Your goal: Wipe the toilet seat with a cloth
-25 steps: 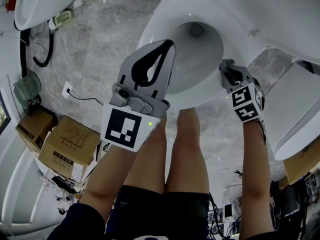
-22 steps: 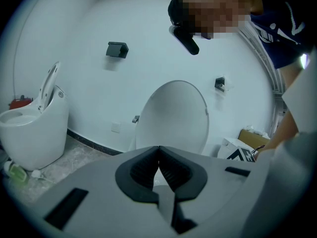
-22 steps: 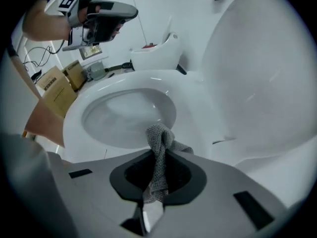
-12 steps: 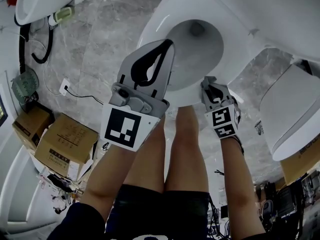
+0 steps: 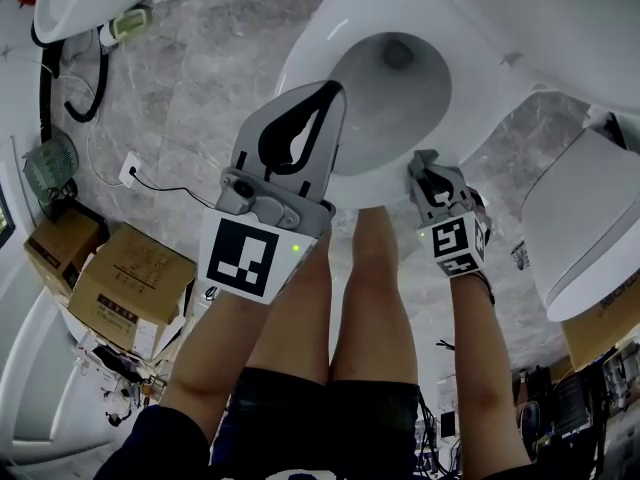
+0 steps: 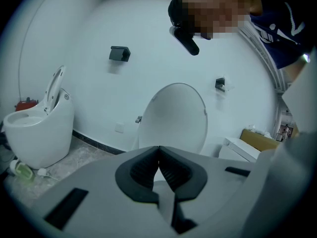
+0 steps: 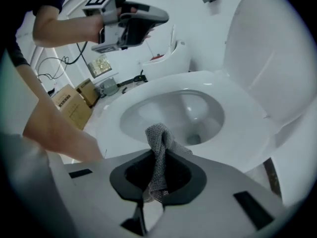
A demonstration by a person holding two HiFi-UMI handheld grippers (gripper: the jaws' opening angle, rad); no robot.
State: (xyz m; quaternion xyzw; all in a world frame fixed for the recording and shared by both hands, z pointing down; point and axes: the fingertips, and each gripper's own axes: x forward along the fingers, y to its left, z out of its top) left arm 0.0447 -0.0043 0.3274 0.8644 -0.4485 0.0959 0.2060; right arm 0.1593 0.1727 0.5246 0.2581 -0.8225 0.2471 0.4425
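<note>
While the right gripper (image 5: 424,166) points at the front rim of the toilet seat (image 7: 247,133), its jaws are pressed together on the cloth (image 7: 159,143). The cloth is grey, with a fine mesh or knit texture, and it is gathered into a narrow crumpled strip. In the right gripper view the strip runs up through the dark hollow between the two pads. A short ragged tail hangs at the lower end of that hollow. The upper end pokes out past the jaw tips as a small folded peak. That peak sits over the near edge of the white seat ring, just in front of the bowl (image 7: 178,115); I cannot tell whether it touches the seat. The lid (image 7: 277,58) stands raised behind.

The left gripper (image 6: 158,148) has its jaws closed tip to tip with nothing between them. In the head view it is held up over the left side of the seat, well apart from the cloth. Cardboard boxes (image 5: 130,283) sit on the marbled floor (image 5: 210,98) to the left.
</note>
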